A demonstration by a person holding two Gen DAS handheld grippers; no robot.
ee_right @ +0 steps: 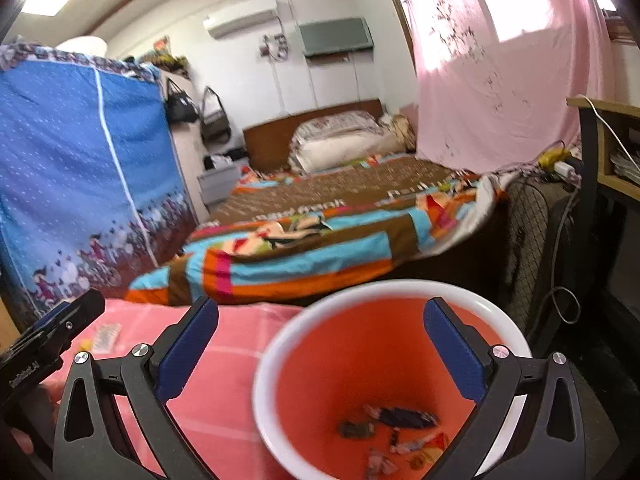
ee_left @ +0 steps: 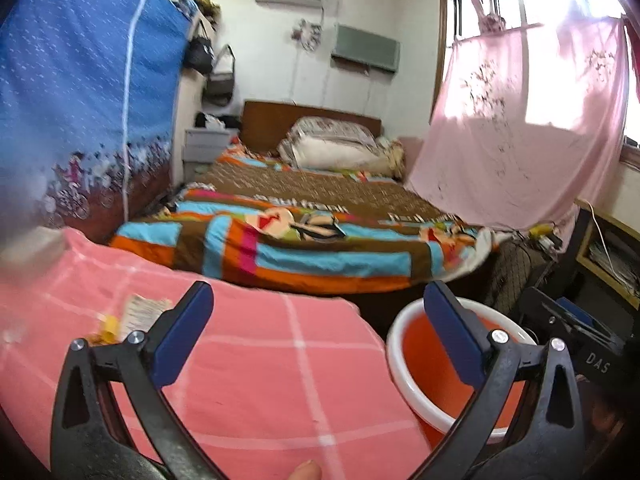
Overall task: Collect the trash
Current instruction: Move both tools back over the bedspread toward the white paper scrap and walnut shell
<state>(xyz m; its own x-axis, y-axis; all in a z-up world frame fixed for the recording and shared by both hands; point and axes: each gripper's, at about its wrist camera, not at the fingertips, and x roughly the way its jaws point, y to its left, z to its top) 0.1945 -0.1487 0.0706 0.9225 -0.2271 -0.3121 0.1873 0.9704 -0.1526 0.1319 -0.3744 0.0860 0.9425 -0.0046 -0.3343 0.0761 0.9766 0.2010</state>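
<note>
An orange bin with a white rim (ee_right: 280, 344) stands beside the pink checked cloth (ee_right: 216, 376). Several wrappers (ee_right: 400, 420) lie at its bottom. My right gripper (ee_right: 320, 344) hangs open above the bin's mouth with nothing between its blue pads. In the left wrist view the same bin (ee_left: 396, 336) sits at the lower right. My left gripper (ee_left: 320, 328) is open and empty over the pink cloth (ee_left: 248, 360). A pale wrapper (ee_left: 142, 310) and a yellow scrap (ee_left: 110, 326) lie on the cloth left of its left finger. The left gripper's body (ee_right: 44, 344) shows at the right wrist view's left edge.
A bed with a striped colourful quilt (ee_left: 300, 240) runs behind the cloth. A blue fabric wardrobe (ee_left: 80, 100) stands to the left, a pink curtain (ee_left: 520, 140) to the right. A dark chair and a desk (ee_right: 600, 168) with cables crowd the right side.
</note>
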